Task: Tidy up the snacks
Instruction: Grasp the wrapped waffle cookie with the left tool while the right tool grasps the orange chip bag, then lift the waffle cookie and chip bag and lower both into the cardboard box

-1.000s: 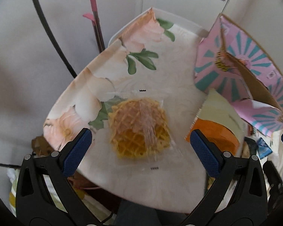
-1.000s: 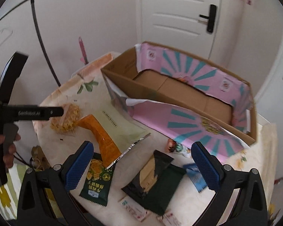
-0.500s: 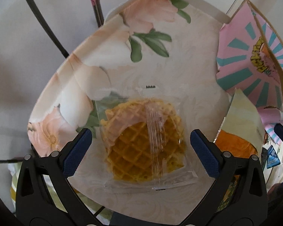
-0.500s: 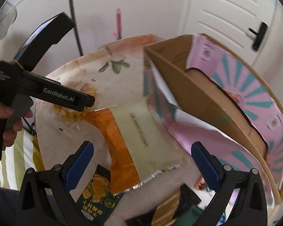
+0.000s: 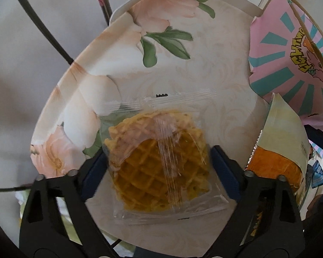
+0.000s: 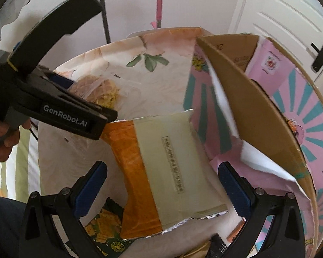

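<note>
While my left hand-held gripper (image 5: 157, 165) points steeply down at the wrapped waffle (image 5: 159, 167), its jaws have just been closing and now flank the clear wrapper at 9 and 3 o'clock. I can't tell whether the pads are pressing yet, so I call it not gripped. The waffle lies on the floral surface (image 5: 204, 68) near its edge. I judge it light and brittle, with slippery film: take it across the waffle body, gently, not by the loose seal. My right hand-held gripper (image 6: 162, 190) is spread wide and empty over the orange-and-cream pouch (image 6: 168, 167), soft and crinkly. The pink cardboard box (image 6: 247, 99) stands at 2 o'clock. "GenRobot.AI" reads on the left tool; the pouch print is too small to read.
</note>
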`<action>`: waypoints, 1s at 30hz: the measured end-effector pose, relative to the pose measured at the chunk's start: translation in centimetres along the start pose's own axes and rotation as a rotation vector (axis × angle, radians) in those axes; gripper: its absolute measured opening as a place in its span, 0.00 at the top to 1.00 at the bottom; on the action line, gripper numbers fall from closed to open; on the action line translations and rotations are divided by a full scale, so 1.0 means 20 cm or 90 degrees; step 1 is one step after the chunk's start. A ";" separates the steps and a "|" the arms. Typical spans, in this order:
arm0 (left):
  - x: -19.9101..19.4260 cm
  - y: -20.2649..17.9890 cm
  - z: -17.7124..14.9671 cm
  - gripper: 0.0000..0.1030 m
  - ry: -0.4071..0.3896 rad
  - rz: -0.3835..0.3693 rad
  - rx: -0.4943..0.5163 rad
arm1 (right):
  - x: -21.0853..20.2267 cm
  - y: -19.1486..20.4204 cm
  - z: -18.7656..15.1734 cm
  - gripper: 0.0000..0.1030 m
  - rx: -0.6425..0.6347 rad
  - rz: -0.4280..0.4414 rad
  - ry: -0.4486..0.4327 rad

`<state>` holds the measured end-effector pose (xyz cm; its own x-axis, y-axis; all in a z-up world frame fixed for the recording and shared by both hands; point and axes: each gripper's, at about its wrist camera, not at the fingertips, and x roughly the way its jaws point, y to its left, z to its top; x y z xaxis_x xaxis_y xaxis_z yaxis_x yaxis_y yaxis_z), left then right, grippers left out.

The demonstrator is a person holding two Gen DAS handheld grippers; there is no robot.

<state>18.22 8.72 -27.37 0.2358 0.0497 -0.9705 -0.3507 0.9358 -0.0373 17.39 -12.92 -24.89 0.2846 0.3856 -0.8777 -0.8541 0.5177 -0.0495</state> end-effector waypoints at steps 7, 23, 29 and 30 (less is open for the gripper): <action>0.02 0.05 0.03 0.21 -0.008 -0.019 0.000 | 0.08 0.03 0.03 0.36 -0.023 -0.009 0.028; -0.13 0.15 -0.08 0.24 -0.060 -0.049 0.001 | 0.02 0.03 0.03 0.42 0.010 -0.025 0.014; -0.33 0.11 -0.19 0.24 -0.095 -0.053 0.008 | -0.08 0.04 0.03 0.42 0.031 -0.034 -0.006; -0.36 0.11 -0.20 0.24 -0.105 -0.054 0.010 | -0.11 0.05 0.03 0.42 0.034 -0.036 -0.011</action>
<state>12.09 8.97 -21.40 0.4096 0.0252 -0.9119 -0.3087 0.9445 -0.1125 16.22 -12.87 -22.85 0.3399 0.3672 -0.8658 -0.8121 0.5789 -0.0733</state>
